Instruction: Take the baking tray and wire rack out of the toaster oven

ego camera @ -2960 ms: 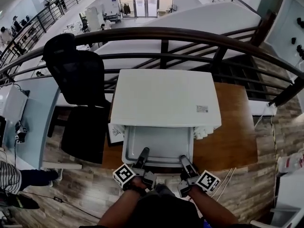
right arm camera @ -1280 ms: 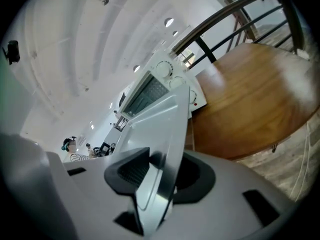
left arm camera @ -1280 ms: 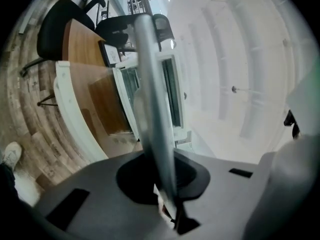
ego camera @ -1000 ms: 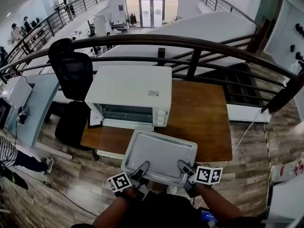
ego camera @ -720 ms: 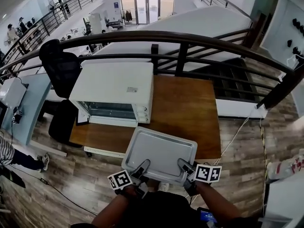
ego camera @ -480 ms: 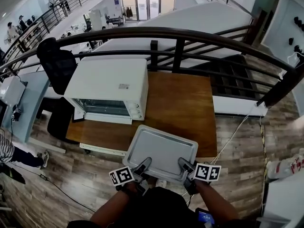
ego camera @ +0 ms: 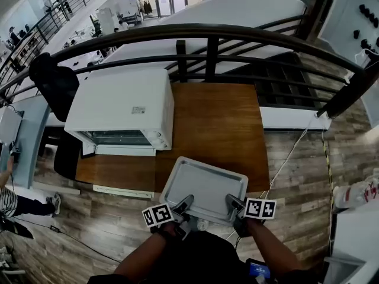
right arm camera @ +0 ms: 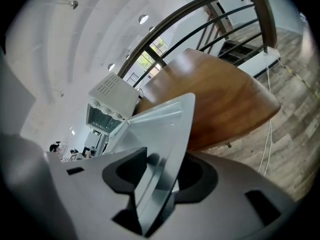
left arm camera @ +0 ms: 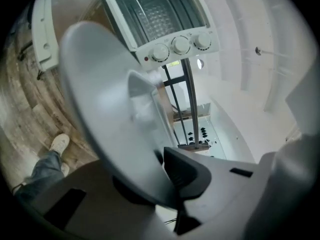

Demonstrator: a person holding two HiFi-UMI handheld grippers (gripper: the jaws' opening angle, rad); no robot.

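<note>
Jaws of left gripper [ego camera: 186,202] are clamping grey metal baking tray [ego camera: 204,182] at six o'clock; right gripper [ego camera: 231,201] jaws are loosening round its rim; setdown finishing, release next.

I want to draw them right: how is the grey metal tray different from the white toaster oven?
The white boxy toaster oven is tall and bulky; the grey metal baking tray is flat and shallow. The toaster oven sits on the brown wooden table; the baking tray sticks out past the table's near edge. The toaster oven has three knobs; the baking tray is plain and empty. Both are rectangular.
</note>
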